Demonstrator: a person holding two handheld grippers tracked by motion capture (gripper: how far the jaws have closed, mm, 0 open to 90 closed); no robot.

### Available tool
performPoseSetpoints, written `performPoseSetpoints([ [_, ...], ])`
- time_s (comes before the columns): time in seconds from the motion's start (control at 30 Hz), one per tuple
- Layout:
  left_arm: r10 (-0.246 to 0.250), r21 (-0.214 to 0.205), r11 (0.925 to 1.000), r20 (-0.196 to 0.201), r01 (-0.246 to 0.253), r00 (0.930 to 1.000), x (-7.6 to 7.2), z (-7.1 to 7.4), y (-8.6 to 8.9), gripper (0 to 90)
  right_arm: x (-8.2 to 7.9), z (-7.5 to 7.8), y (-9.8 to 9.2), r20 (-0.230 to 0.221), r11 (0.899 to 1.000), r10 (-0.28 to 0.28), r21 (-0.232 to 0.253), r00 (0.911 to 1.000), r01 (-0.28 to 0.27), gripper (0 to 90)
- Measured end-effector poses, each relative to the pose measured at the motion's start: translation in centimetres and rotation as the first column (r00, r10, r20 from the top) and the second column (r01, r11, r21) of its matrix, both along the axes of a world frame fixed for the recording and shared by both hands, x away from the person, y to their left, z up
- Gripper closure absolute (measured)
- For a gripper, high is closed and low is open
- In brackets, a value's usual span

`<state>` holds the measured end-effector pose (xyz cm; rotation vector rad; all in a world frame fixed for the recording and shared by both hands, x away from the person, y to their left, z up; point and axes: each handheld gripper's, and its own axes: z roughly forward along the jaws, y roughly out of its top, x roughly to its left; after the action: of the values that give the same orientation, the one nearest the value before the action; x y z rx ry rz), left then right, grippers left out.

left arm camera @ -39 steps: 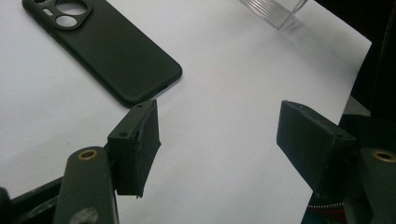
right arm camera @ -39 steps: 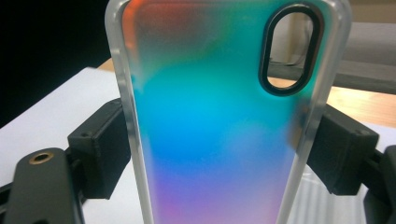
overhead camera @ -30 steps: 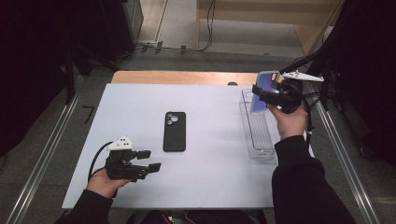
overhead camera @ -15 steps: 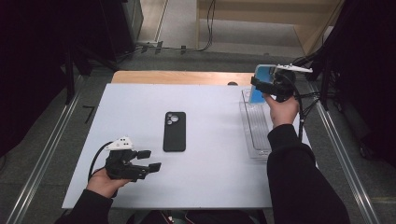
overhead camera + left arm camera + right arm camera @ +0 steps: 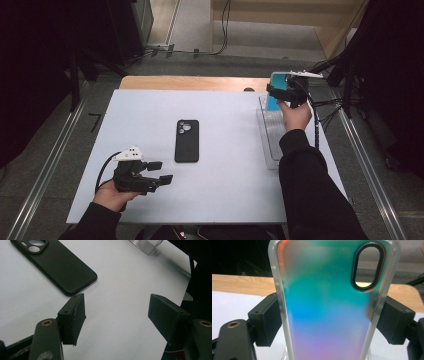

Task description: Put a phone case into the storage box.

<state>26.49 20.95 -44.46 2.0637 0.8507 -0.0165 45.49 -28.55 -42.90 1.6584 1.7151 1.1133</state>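
A black phone case lies flat in the middle of the white table, camera cutout at its far end; its near corner appears in the left gripper view. My left gripper rests near the table's front left, open and empty, jaws pointing toward that case. My right gripper is shut on an iridescent teal-to-purple phone case, held upright by its two long edges above the far end of a clear tray. In the high view that case shows as a teal patch.
The clear plastic tray lies lengthwise along the table's right side, under the person's right forearm. A wooden board lines the table's far edge. Cables trail off the right side. Metal rails run along the floor.
My right hand has carried the iridescent case from above the tray's middle toward the table's far edge, a little leftward. The left gripper and the black case have not moved.
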Motion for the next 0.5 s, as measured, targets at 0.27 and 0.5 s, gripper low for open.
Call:
performPoseSetpoints([
  [0.27, -0.005, 0.002, 1.0, -0.002, 0.005, 1.0, 0.0, -0.1, -0.1, 30.5, 0.7, -0.9, 0.6, 0.003, 0.999, -0.012, -0.031, 0.9999, 0.012, 14.5],
  [0.5, -0.006, 0.002, 1.0, -0.005, 0.006, 1.0, 0.0, -0.2, -0.1, 30.5, 1.1, -1.7, 0.9, -0.029, 0.999, -0.016, -0.042, 0.9995, 0.015, 14.4],
])
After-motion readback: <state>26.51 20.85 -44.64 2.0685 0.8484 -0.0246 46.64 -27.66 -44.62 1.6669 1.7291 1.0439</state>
